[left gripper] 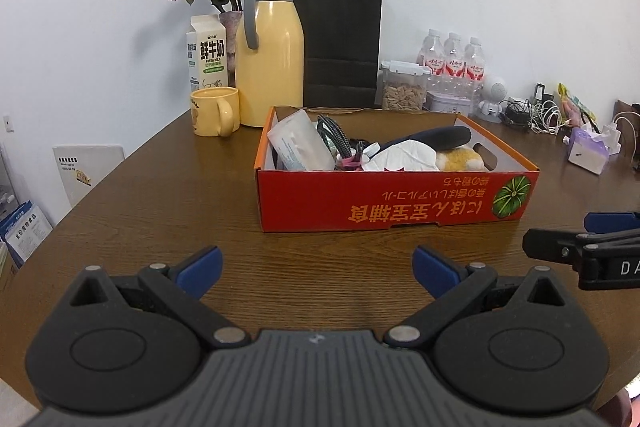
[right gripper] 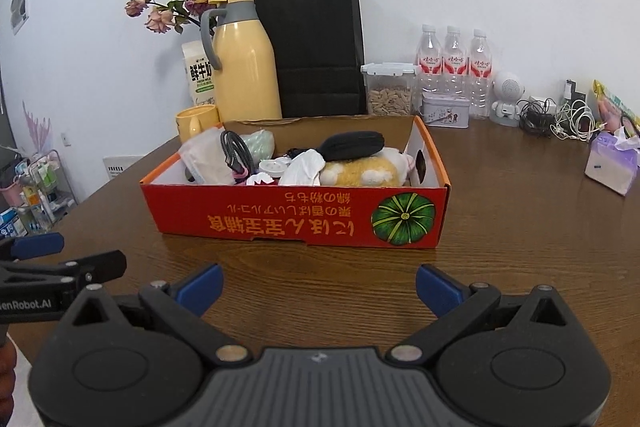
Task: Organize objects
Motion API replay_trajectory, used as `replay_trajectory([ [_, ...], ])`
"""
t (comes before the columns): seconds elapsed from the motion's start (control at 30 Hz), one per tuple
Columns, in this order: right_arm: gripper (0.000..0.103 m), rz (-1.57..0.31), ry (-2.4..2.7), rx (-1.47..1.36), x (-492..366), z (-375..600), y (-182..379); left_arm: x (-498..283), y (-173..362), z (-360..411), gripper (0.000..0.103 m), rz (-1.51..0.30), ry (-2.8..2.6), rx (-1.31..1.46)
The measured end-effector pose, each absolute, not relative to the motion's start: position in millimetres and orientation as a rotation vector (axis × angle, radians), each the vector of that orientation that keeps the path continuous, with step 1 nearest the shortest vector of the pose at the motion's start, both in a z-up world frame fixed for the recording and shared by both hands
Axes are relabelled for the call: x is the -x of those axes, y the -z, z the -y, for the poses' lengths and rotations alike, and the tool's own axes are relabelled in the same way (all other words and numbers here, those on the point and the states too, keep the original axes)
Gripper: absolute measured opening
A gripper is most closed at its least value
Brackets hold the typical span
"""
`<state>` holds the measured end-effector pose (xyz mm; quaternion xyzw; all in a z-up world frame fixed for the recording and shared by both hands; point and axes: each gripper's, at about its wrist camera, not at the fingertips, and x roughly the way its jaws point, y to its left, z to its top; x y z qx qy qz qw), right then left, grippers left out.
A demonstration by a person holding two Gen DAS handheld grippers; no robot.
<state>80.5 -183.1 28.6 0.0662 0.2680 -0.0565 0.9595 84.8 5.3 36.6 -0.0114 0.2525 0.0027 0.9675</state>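
Observation:
A red cardboard box stands on the brown wooden table. It holds a plastic pouch, a black cable, a white cloth, a yellow plush toy and a dark pouch. My left gripper is open and empty, short of the box. My right gripper is open and empty, also short of the box; it shows at the right edge of the left wrist view.
Behind the box stand a yellow mug, a yellow thermos, a milk carton, a vase of dried roses, a black paper bag, a seed jar, water bottles, a tin, tangled chargers and a tissue pack.

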Motion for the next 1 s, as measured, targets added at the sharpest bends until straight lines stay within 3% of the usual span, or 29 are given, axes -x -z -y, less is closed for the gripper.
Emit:
replay_trajectory([
  [1.0,0.103,-0.525,0.111,-0.131,-76.0,180.9,-34.8,-80.4,-39.9,-4.7,0.103,-0.501,-0.003,0.024],
])
